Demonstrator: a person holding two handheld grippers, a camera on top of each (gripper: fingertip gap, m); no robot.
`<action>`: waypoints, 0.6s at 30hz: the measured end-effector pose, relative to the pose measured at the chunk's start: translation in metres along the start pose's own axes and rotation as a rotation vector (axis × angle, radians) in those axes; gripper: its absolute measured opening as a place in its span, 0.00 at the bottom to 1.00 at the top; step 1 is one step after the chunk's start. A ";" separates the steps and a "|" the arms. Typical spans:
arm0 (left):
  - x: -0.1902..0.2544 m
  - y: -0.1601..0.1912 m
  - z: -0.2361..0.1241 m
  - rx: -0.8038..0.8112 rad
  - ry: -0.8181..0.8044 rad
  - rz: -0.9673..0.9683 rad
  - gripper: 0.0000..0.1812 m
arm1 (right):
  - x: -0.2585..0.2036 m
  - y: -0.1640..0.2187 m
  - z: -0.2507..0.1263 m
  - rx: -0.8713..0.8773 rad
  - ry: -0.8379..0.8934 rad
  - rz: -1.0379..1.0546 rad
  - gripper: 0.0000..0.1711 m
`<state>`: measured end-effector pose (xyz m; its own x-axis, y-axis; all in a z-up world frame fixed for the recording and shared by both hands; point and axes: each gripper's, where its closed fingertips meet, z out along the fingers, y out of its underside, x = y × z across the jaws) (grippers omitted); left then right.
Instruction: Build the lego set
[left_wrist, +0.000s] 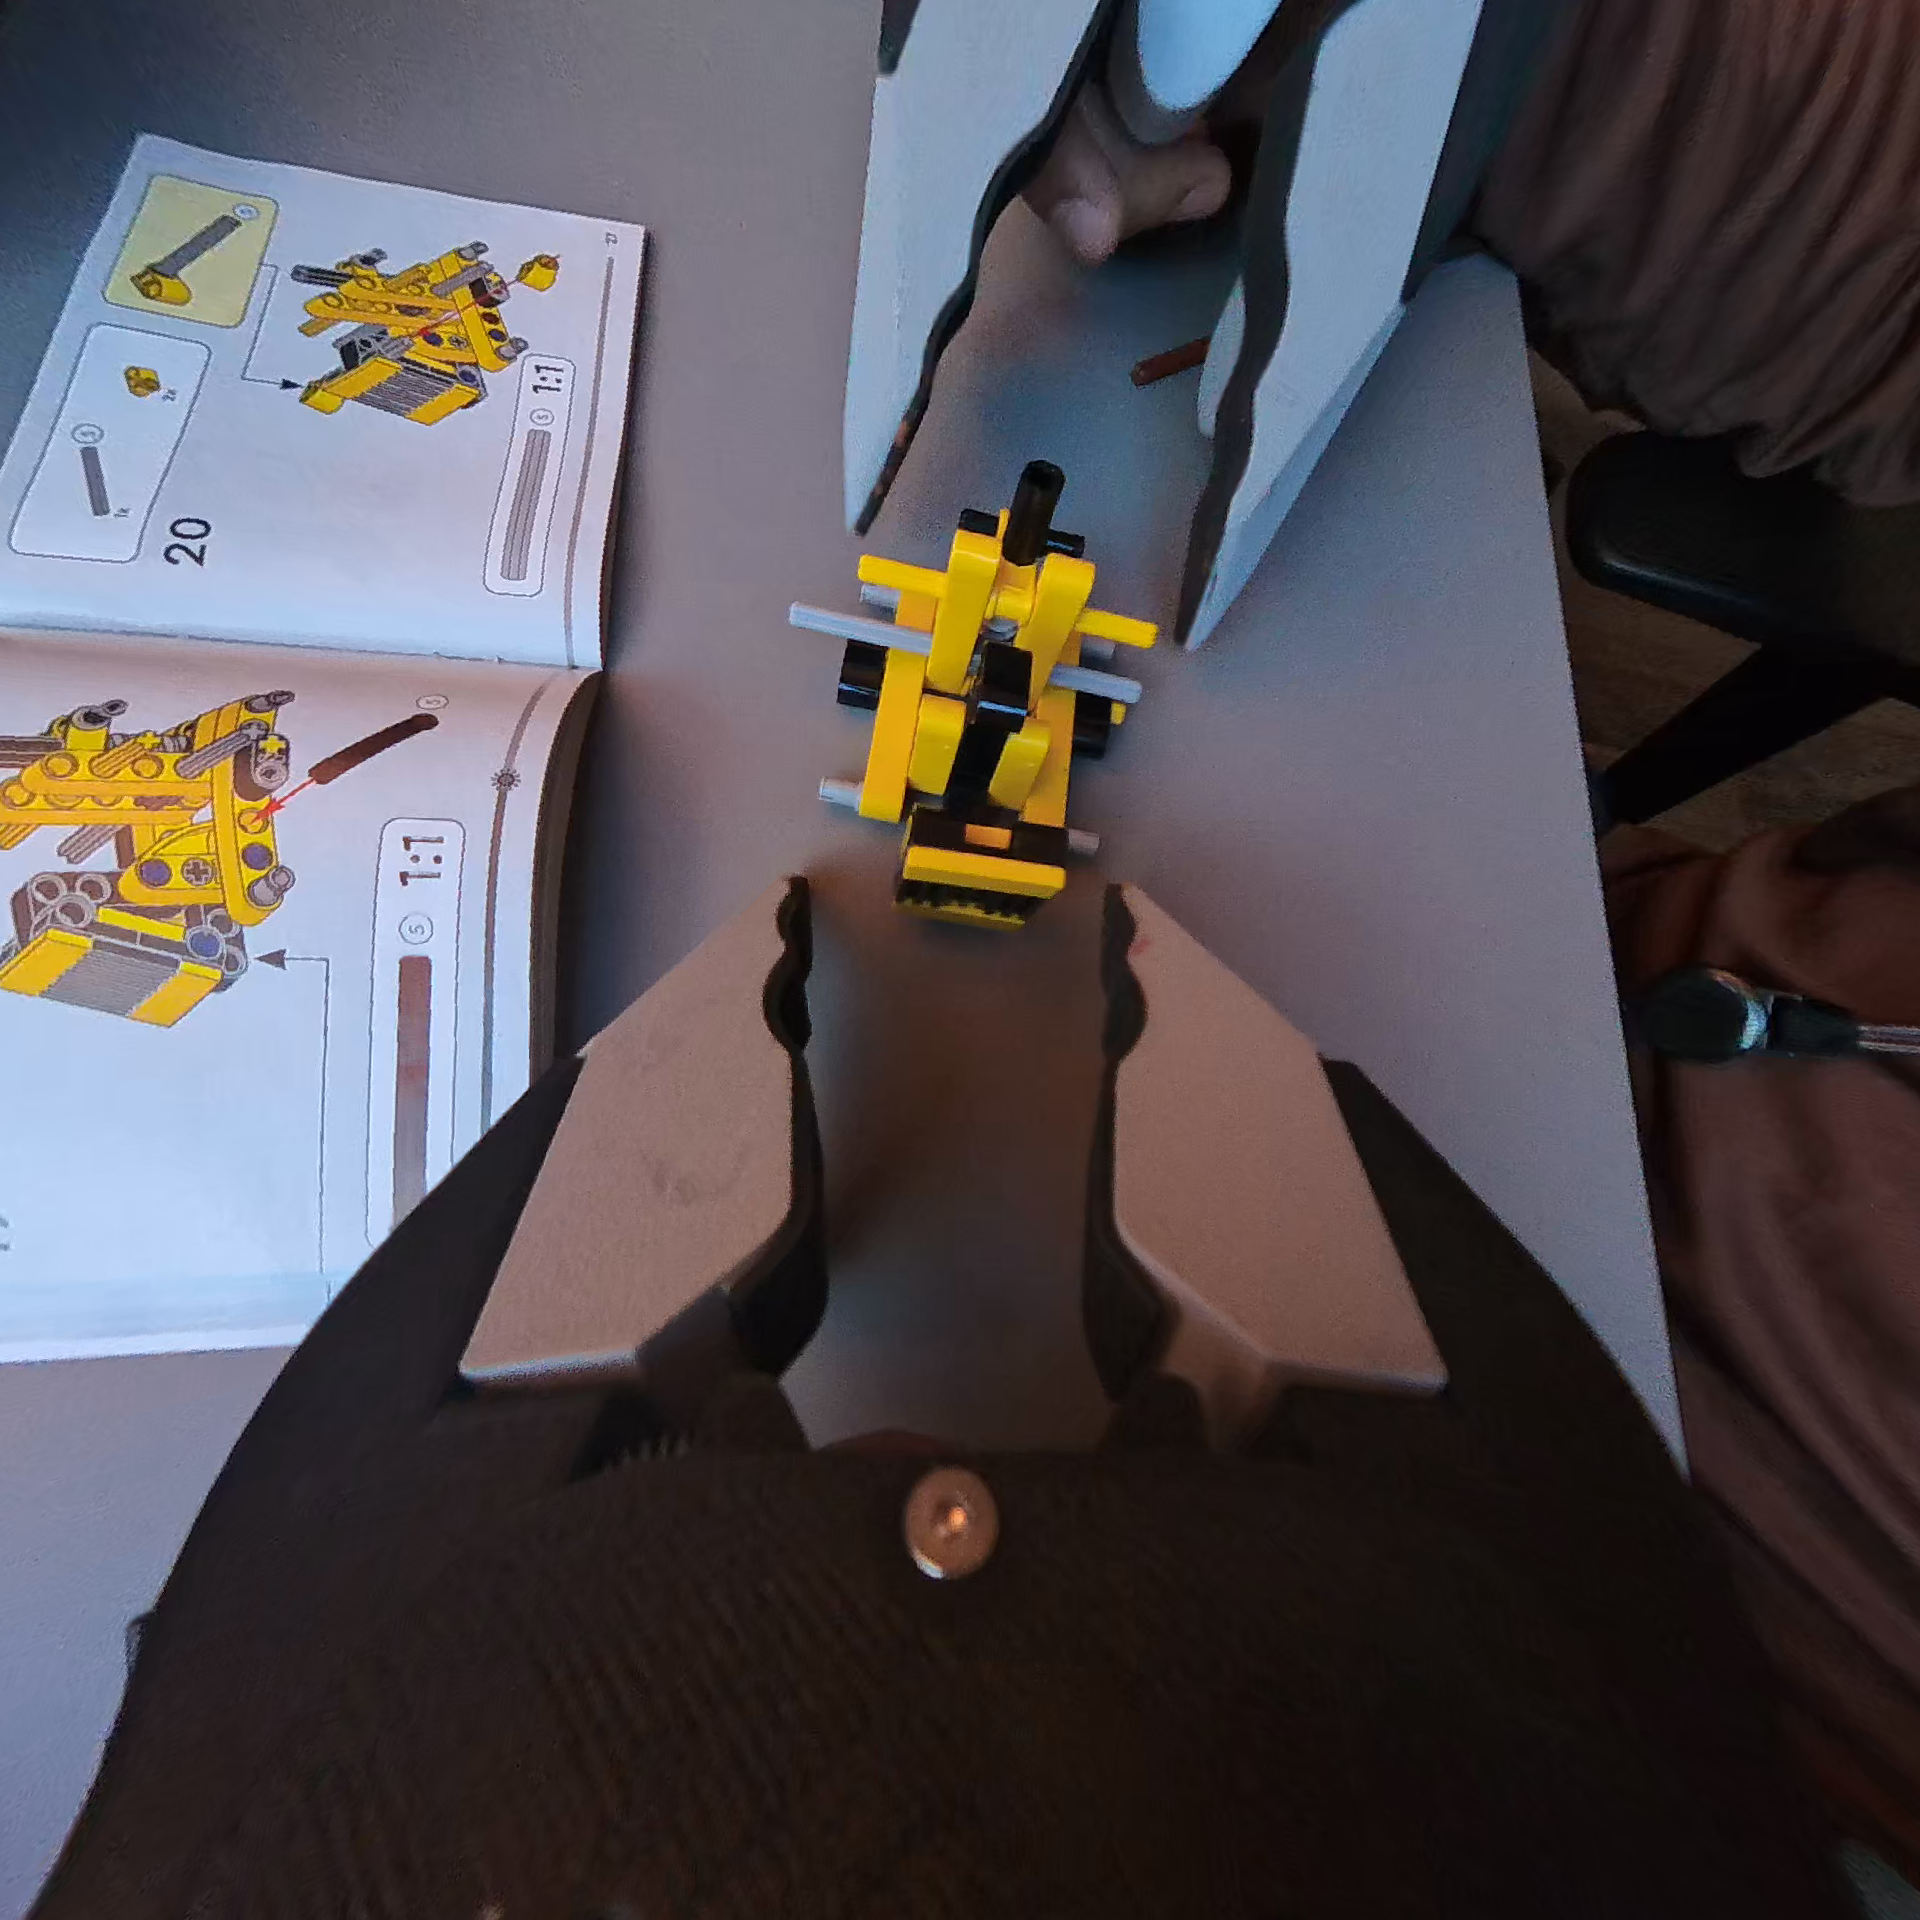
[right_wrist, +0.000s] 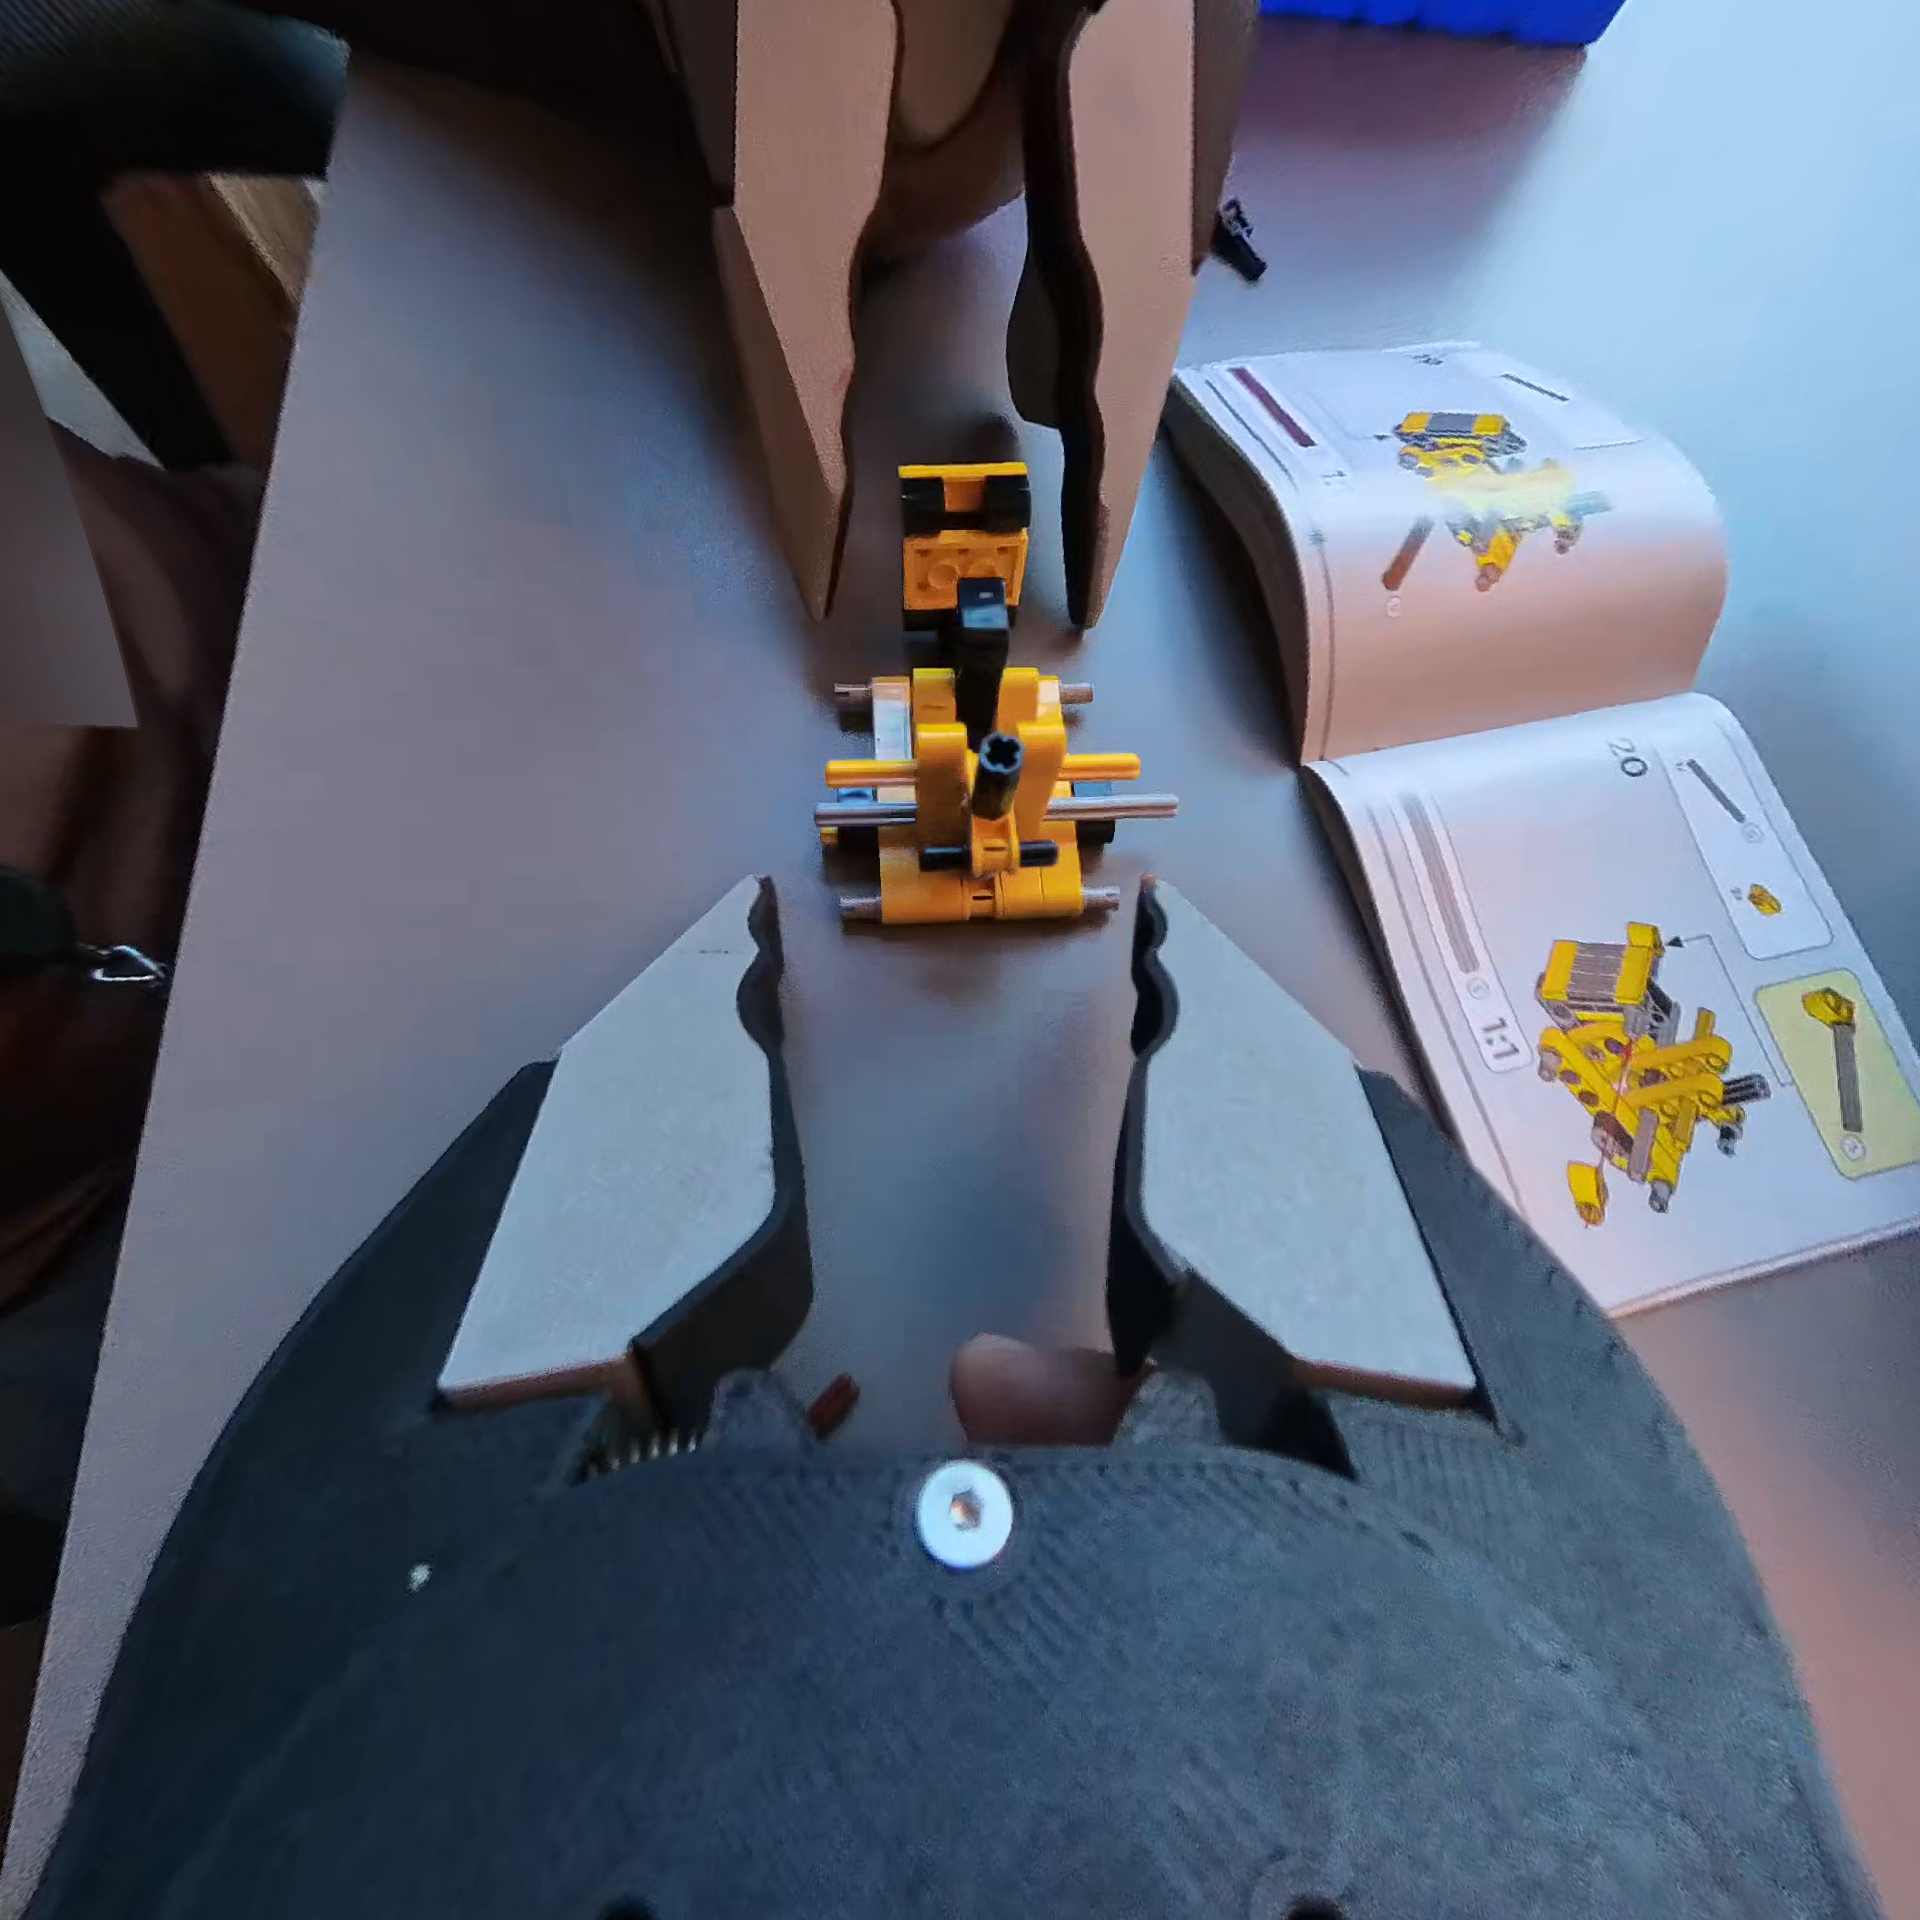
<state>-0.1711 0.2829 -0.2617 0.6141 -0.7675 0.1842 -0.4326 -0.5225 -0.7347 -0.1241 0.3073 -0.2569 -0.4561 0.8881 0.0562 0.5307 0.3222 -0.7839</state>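
A yellow and black lego model (left_wrist: 982, 707) with grey axles through it and a black axle sticking up stands on the grey table (left_wrist: 727, 416) between both grippers. It also shows in the right wrist view (right_wrist: 977, 769). My left gripper (left_wrist: 956, 899) is open and empty, its tips just short of the model's striped end. My right gripper (right_wrist: 951, 894) is open and empty at the model's opposite end; it shows in the left wrist view (left_wrist: 1023, 582) beyond the model. A small brown axle (left_wrist: 1172, 362) lies on the table under the right gripper and shows between its fingers (right_wrist: 833, 1403).
The open instruction booklet (left_wrist: 312, 675) lies left of the model in the left wrist view, and right of it in the right wrist view (right_wrist: 1558, 831). The table edge (left_wrist: 1579, 831) runs close to the model. A small black piece (right_wrist: 1238, 241) lies farther off. A blue bin (right_wrist: 1434, 21) stands behind. About 6 centimetres separates my left fingertips from my right.
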 end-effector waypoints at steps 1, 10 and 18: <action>0.001 0.000 0.000 0.001 0.009 0.005 0.27 | -0.001 0.000 0.004 -0.016 0.004 -0.006 0.39; -0.003 0.000 -0.003 0.002 0.039 0.021 0.14 | 0.008 -0.001 0.014 -0.052 0.020 -0.014 0.26; -0.006 0.000 -0.003 -0.002 0.045 0.039 0.14 | 0.010 0.000 0.014 -0.049 0.005 -0.014 0.22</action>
<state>-0.1765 0.2863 -0.2602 0.5665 -0.8031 0.1849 -0.4569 -0.4928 -0.7406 -0.1388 0.3118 -0.2647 -0.4599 0.8852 0.0700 0.5590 0.3499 -0.7517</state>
